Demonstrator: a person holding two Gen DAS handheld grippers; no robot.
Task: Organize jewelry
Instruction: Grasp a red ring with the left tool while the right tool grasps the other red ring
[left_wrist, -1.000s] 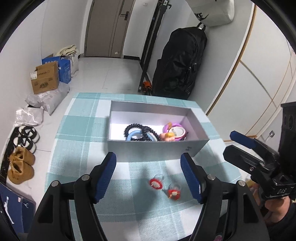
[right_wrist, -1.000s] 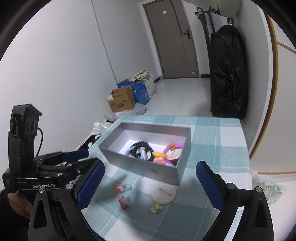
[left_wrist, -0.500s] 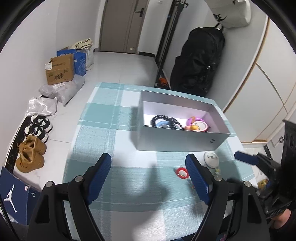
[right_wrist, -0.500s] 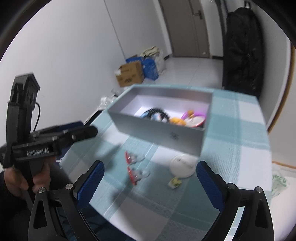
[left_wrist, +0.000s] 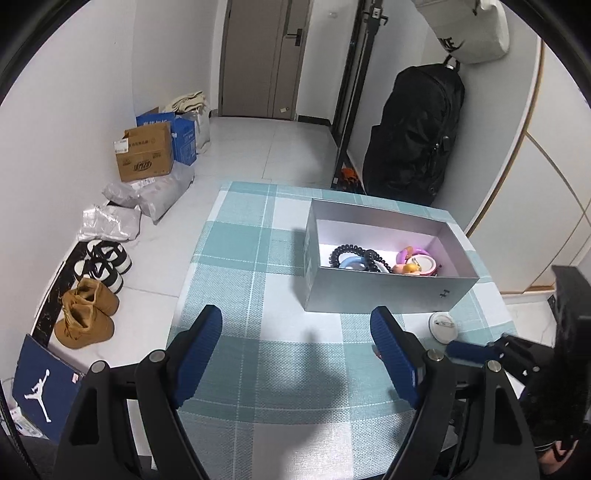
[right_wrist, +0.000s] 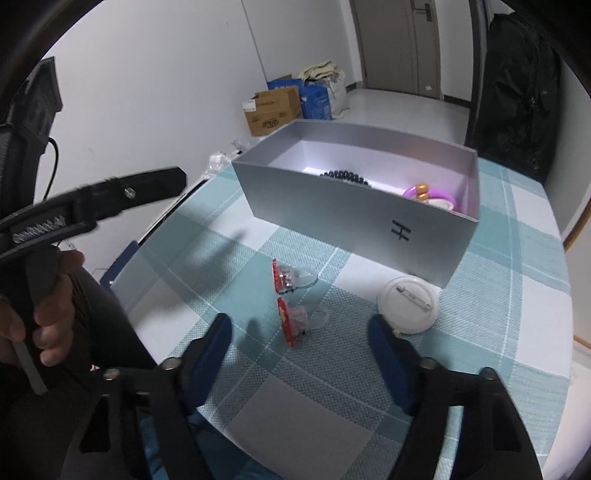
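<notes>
A: Jewelry is still being split between 2 places: the beads (left_wrist: 354, 254) and pink bangle (left_wrist: 417, 258) are lying in the grey box (right_wrist: 332, 206), while 2 red clips (right_wrist: 290, 295) and the white badge (right_wrist: 408, 304) are sitting loose on the checked cloth (right_wrist: 332, 387), just in front of it.

B: What is changing?

A: The right gripper (right_wrist: 299, 365) is sitting lower and closer than a second ago, and its jaws are closing. The nearer clip is lying just ahead of the tips, not yet between the pads, so nothing is being pinched.

B: And the left gripper (left_wrist: 295, 354)?

A: It is hovering spread over bare cloth, holding nothing; it has swung aside, so the clips are now slipping behind its right finger.

B: So the right one is likely going for a clip?

A: That is how I am reading it; the box is waiting just behind.
</notes>
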